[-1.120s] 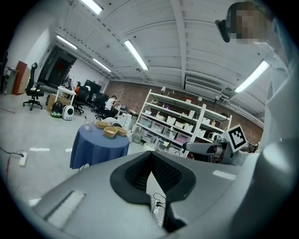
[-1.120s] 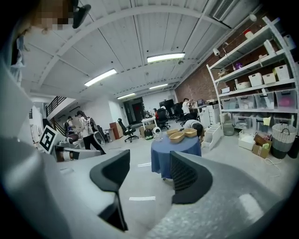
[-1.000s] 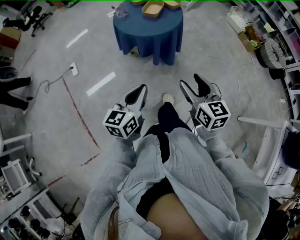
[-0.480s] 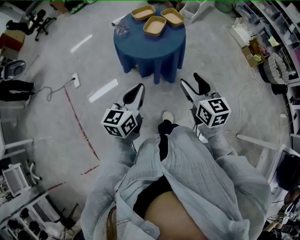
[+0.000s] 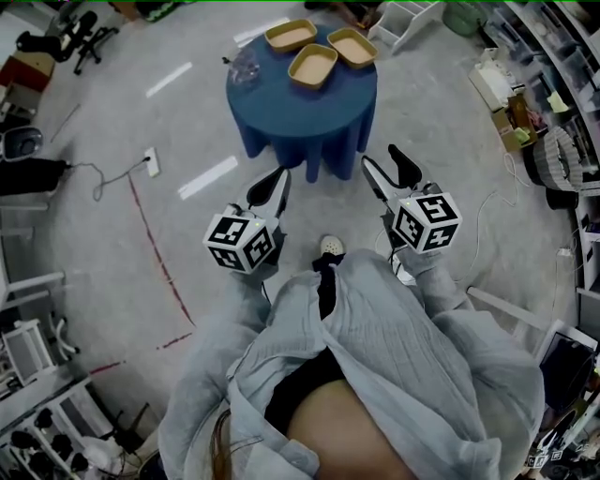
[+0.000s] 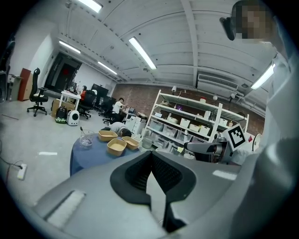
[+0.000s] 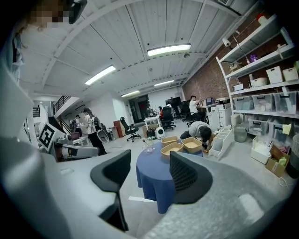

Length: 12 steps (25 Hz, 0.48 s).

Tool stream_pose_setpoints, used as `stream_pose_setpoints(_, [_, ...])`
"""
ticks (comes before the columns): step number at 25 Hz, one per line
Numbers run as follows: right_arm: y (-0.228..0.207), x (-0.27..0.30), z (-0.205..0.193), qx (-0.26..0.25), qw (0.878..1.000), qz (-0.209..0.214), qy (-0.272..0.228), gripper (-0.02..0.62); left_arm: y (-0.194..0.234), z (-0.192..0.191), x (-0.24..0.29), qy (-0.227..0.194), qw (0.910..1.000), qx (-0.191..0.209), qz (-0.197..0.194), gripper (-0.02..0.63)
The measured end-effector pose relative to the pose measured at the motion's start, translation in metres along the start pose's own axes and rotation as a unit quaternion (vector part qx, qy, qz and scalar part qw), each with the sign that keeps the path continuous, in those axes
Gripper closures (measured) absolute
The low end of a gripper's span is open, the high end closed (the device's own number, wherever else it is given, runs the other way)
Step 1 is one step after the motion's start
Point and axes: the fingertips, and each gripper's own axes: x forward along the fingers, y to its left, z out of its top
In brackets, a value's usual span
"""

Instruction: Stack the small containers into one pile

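Observation:
Three tan small containers (image 5: 290, 35) (image 5: 312, 65) (image 5: 353, 47) lie side by side, unstacked, on a round table with a blue cloth (image 5: 300, 112) ahead of me. They also show in the left gripper view (image 6: 117, 146) and the right gripper view (image 7: 171, 149). My left gripper (image 5: 278, 178) is held in the air short of the table, its jaws shut on nothing (image 6: 150, 156). My right gripper (image 5: 382, 159) hangs level with it, open and empty (image 7: 149, 161). Both are well short of the containers.
A clear glass bowl (image 5: 246, 64) sits at the table's left edge. A white rack (image 5: 403, 21) stands behind the table, where a person crouches (image 7: 202, 130). A power strip with cable (image 5: 150, 161) lies on the floor to the left. Shelving (image 5: 553, 56) lines the right side.
The table has come nearer and lower in the head view, and all three containers now show. Both grippers keep the same pose, left shut and right open.

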Motion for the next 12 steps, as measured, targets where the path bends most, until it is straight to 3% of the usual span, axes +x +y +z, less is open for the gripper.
stream_pose_setpoints(12, [-0.009, 0.000, -0.016, 0.019, 1.000, 0.000, 0.008, 0.343, -0.004, -0.024, 0.010, 0.019, 0.9997, -0.013, 0.010, 0.594])
